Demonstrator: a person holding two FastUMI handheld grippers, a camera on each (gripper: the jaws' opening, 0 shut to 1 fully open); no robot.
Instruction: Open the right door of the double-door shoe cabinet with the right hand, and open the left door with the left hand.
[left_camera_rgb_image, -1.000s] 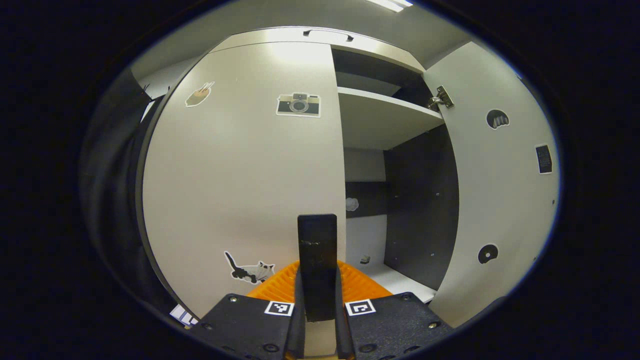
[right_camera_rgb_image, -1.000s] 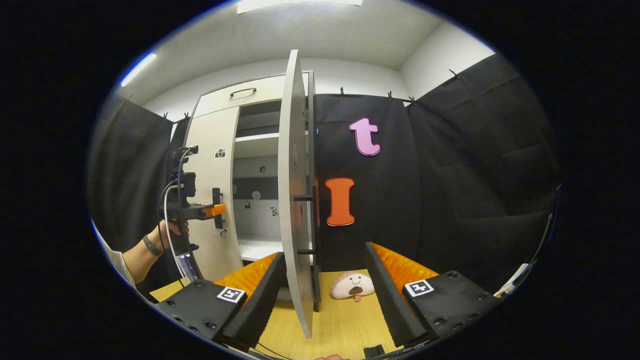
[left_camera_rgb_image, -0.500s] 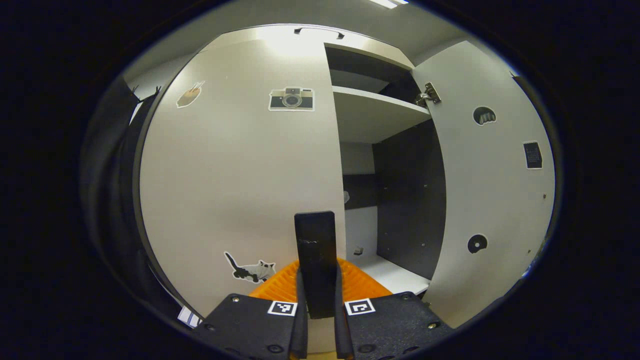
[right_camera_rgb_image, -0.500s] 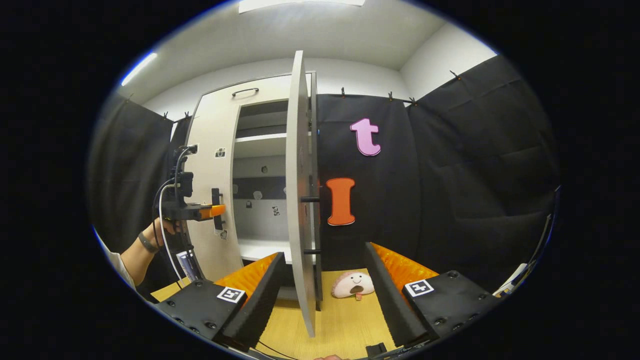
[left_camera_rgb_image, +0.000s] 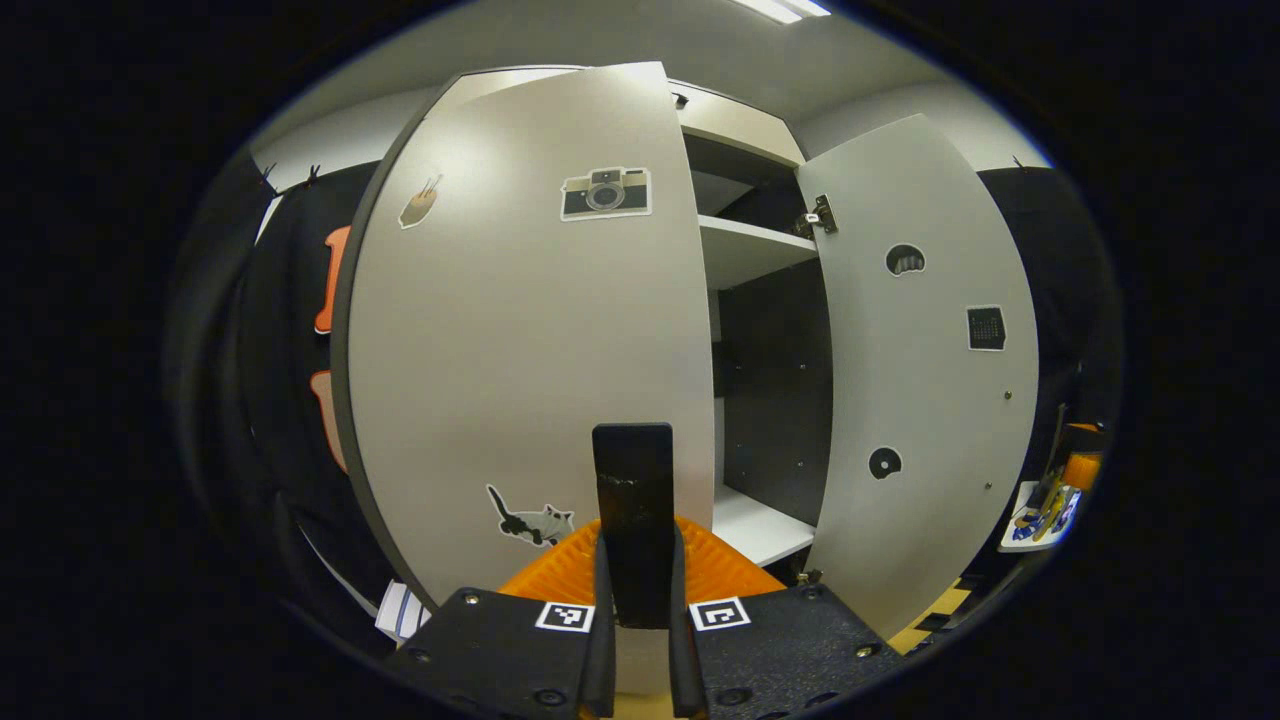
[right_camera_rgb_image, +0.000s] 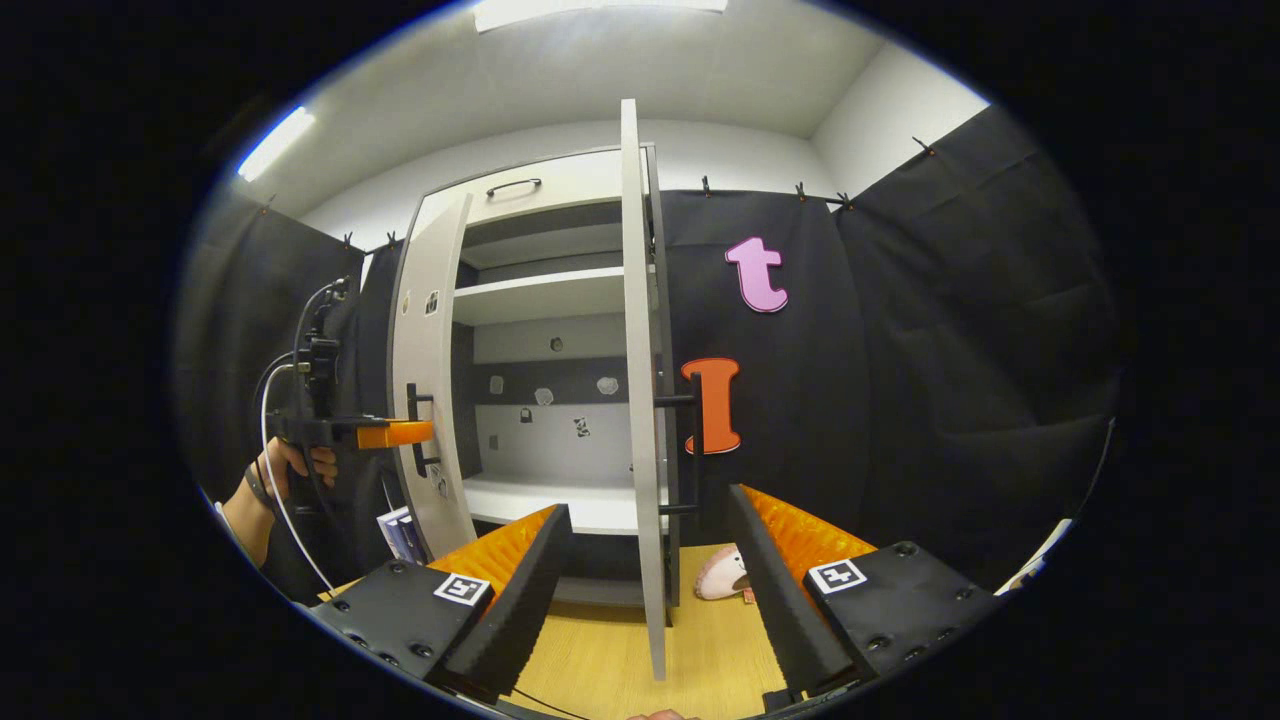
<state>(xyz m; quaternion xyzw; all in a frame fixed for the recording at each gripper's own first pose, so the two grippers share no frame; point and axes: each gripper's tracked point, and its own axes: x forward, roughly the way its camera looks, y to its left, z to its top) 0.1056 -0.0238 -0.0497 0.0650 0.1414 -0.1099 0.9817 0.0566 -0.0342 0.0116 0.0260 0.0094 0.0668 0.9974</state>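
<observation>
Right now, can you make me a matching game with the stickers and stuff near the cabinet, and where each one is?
Things:
1. camera sticker
2. cat sticker
3. plush toy
4. left door handle

Places:
a. on the floor beside the right door
b. clamped between the jaws of the left gripper
c. high on the left door
d. low on the left door

Pairs: 1-c, 2-d, 3-a, 4-b
</observation>
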